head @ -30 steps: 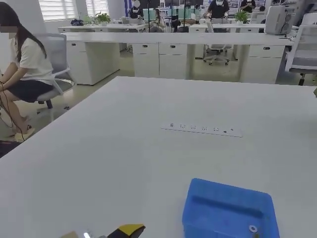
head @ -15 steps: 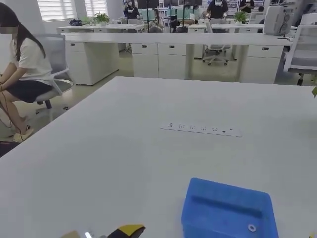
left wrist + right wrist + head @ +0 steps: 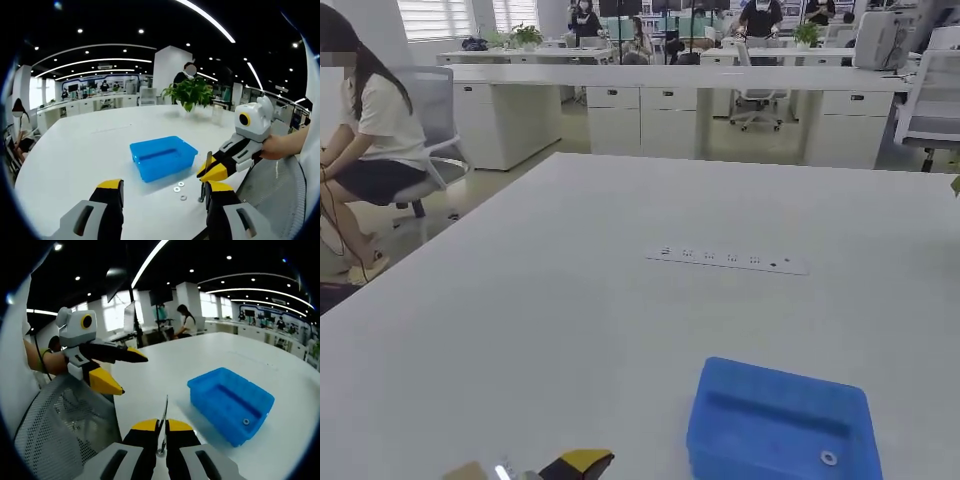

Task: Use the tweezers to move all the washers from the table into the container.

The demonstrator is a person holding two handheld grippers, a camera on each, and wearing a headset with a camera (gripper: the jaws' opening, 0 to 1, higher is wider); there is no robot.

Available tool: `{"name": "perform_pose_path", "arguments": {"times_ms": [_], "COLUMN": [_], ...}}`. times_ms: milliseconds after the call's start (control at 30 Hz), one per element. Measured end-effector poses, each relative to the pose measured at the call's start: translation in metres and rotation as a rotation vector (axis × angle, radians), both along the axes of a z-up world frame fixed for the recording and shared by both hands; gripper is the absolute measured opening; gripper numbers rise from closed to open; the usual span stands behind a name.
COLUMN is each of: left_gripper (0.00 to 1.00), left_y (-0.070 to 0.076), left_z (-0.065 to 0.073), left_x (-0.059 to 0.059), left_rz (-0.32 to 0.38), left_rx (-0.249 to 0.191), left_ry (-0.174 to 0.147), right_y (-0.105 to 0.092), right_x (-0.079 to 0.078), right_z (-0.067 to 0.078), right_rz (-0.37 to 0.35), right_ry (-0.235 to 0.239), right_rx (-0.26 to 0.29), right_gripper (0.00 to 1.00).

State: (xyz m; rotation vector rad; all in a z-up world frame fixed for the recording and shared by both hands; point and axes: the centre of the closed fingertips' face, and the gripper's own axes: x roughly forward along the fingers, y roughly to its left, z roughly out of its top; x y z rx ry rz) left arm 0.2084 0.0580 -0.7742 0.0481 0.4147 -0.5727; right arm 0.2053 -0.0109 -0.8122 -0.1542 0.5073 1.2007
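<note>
Left gripper view has three washers (image 3: pixel 177 189) lying loose on the white desk (image 3: pixel 85 150), just in front of the blue container (image 3: pixel 162 157). The left tongs (image 3: pixel 165 186) are spread wide and hold nothing, probably because the tweezers need just one hand. The right tongs (image 3: pixel 162 426) are pressed together on the tweezers (image 3: pixel 164 411), which point down at the desk near the washers, seemingly poised for a pick. One washer (image 3: pixel 245 421) lies inside the container, so the job looks partly done.
</note>
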Motion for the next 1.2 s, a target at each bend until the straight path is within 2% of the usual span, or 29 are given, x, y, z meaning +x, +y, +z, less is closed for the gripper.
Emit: {"name": "perform_pose_path", "arguments": {"times_ms": [100, 367, 500, 533, 667, 733, 1033, 1200], "left_gripper": [0.66, 0.66, 0.66, 0.66, 0.65, 0.65, 0.65, 0.65], "left_y": [0.0, 0.0, 0.001, 0.001, 0.0, 0.0, 0.0, -0.001], "left_z": [0.0, 0.0, 0.0, 0.0, 0.0, 0.0, -0.001, -0.002], "left_x": [0.0, 0.0, 0.0, 0.0, 0.0, 0.0, -0.001, -0.003], "left_rz": [0.0, -0.001, 0.0, 0.0, -0.003, -0.004, -0.004, -0.013], "left_rx": [-0.001, 0.002, 0.003, 0.004, 0.006, 0.009, 0.014, 0.019], "left_ry": [-0.001, -0.002, -0.004, -0.003, -0.004, -0.004, 0.001, 0.008], "right_y": [0.0, 0.003, 0.003, 0.003, 0.007, 0.009, 0.016, 0.015], "right_x": [-0.001, -0.005, -0.011, -0.013, -0.031, -0.035, -0.04, -0.032], "right_z": [0.001, 0.002, 0.001, 0.002, 0.0, 0.0, -0.003, -0.003], "right_rz": [-0.013, -0.001, 0.022, 0.053, 0.174, 0.205, 0.216, 0.174], "right_ry": [0.024, 0.023, 0.007, -0.035, -0.131, -0.168, -0.168, -0.15], "right_rx": [0.022, 0.025, 0.013, -0.011, -0.09, -0.113, -0.105, -0.096], "right_gripper": [0.02, 0.02, 0.02, 0.02, 0.02, 0.02, 0.02, 0.02]}}
